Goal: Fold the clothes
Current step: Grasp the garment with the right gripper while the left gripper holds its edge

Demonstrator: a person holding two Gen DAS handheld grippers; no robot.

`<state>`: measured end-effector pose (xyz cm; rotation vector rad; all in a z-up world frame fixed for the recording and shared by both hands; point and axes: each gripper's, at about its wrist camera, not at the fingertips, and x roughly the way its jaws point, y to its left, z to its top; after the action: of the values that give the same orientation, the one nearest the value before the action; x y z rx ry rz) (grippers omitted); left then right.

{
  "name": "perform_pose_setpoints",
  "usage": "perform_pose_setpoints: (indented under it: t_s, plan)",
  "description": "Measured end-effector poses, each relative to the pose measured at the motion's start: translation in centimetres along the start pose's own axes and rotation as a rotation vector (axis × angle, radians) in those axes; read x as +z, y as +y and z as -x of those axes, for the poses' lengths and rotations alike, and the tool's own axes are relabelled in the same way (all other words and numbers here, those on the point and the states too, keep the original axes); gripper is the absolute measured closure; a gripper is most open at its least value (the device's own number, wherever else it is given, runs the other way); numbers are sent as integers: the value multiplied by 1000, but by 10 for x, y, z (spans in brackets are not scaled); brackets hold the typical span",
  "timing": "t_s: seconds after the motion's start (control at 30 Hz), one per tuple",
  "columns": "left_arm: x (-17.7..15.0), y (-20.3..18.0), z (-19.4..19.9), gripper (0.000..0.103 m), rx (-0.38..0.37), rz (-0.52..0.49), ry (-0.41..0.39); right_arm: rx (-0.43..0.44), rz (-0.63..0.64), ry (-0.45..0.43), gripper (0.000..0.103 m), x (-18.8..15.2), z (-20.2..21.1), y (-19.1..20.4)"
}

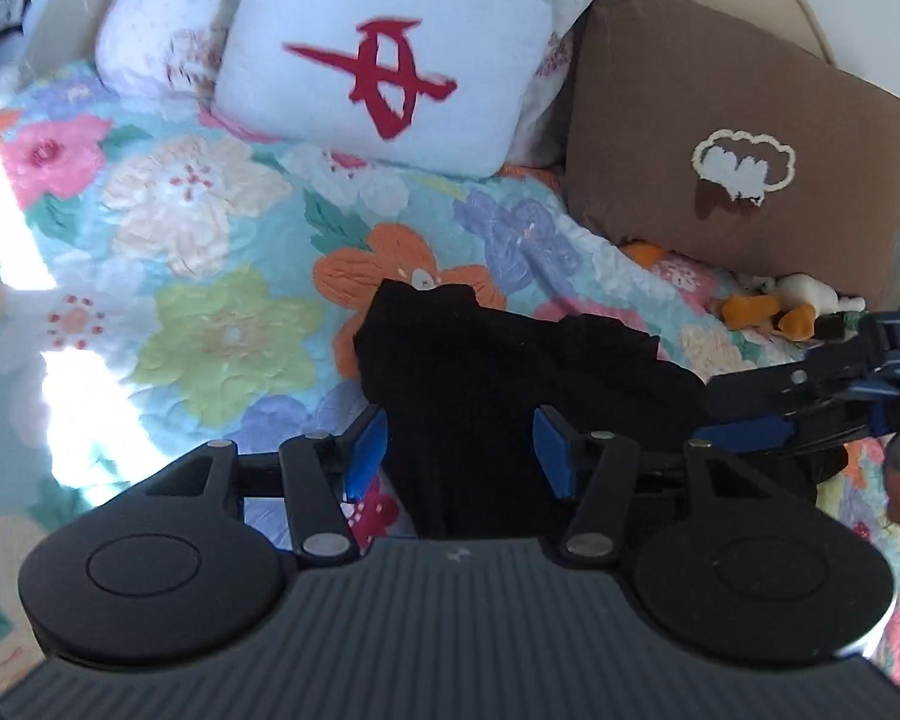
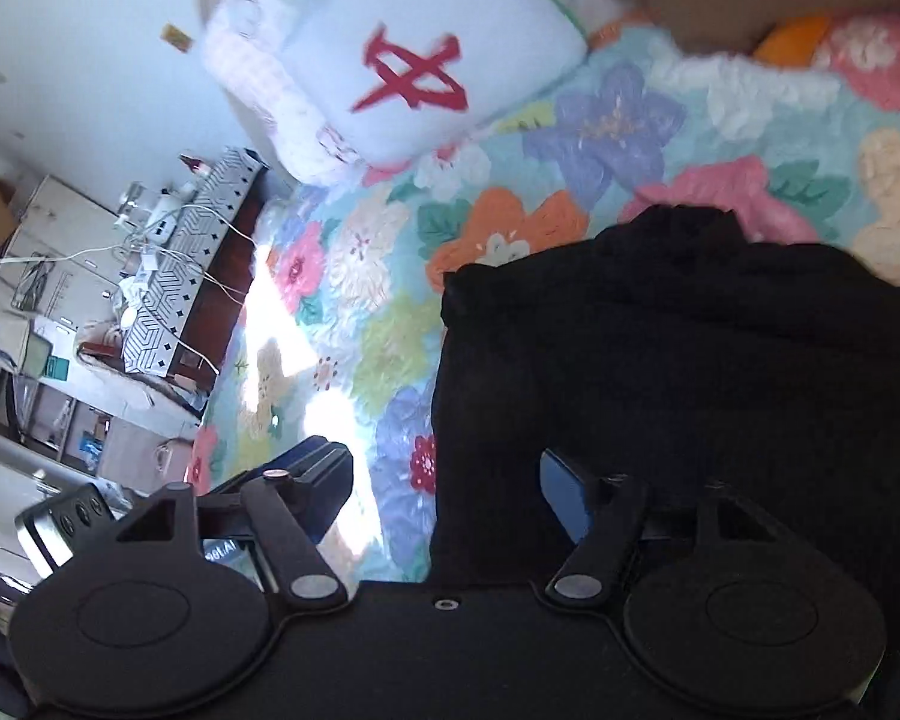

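A black garment (image 1: 510,372) lies bunched on the floral quilt (image 1: 210,276). My left gripper (image 1: 459,450) is open, its blue pads on either side of the garment's near edge. My right gripper shows in the left wrist view (image 1: 750,420) at the garment's right edge, with cloth around its tips. In the right wrist view the black garment (image 2: 690,372) fills the right side. My right gripper (image 2: 450,498) is open there, with cloth lying between its spread fingers. One blue pad (image 2: 561,495) shows against the cloth.
A white pillow with a red emblem (image 1: 384,72), a floral pillow (image 1: 162,18) and a brown pillow (image 1: 732,138) line the bed head. A small stuffed duck (image 1: 780,306) lies by the brown pillow. A cluttered bedside table (image 2: 168,252) stands left of the bed.
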<state>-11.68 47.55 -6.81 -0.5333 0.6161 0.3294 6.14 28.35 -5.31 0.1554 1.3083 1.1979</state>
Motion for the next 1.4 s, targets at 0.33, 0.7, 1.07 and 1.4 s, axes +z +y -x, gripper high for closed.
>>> perform_pose_setpoints:
  t_s: [0.33,0.7,1.07,1.4]
  plan:
    - [16,24,-74,38,2,83,48,3,-140,-17,27,48,-52,-27]
    - [12,-6,-67,99,-187,48,38,-20,-145,-101,25,48,-34,-46]
    - [-24,-96,-24,99,-438,-131,141,-22,-15,-55,21,32,-8,-32]
    - [-83,-126,-2,102,-548,-222,305,-172,212,-104,89,-50,55,-55]
